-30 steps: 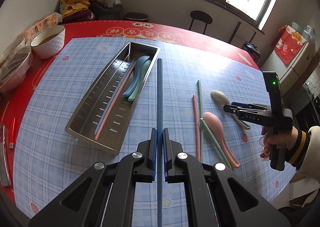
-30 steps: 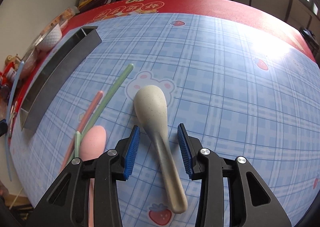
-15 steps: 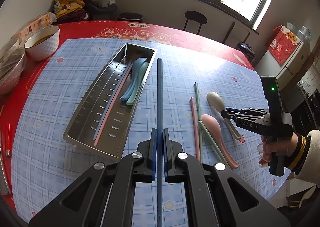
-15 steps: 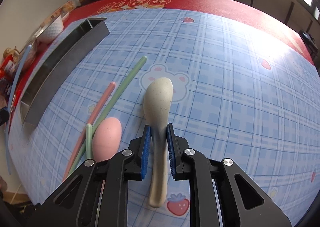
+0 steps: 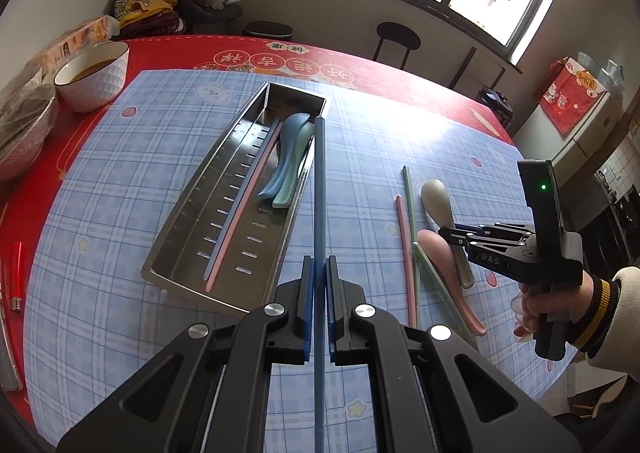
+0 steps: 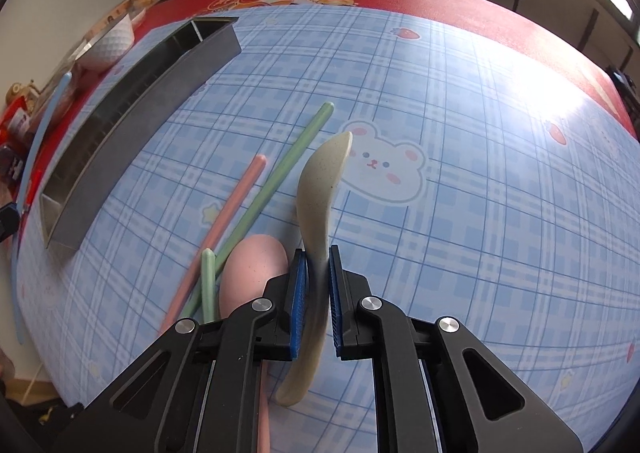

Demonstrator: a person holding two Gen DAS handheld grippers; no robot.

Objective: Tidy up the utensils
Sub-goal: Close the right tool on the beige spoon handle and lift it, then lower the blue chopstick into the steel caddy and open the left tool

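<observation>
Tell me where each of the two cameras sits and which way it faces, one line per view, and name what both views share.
Left wrist: sits on the left gripper, looking steeply down across the table; its jaws are shut on a blue chopstick beside the steel tray; the person's hand with the right gripper shows at right.
Right wrist: sits on the right gripper, looking steeply down at the blue checked mat; its jaws, just closing, grip the beige spoon; only its own fingers show.
Shared: tray, beige spoon, pink spoon, blue chopstick.
</observation>
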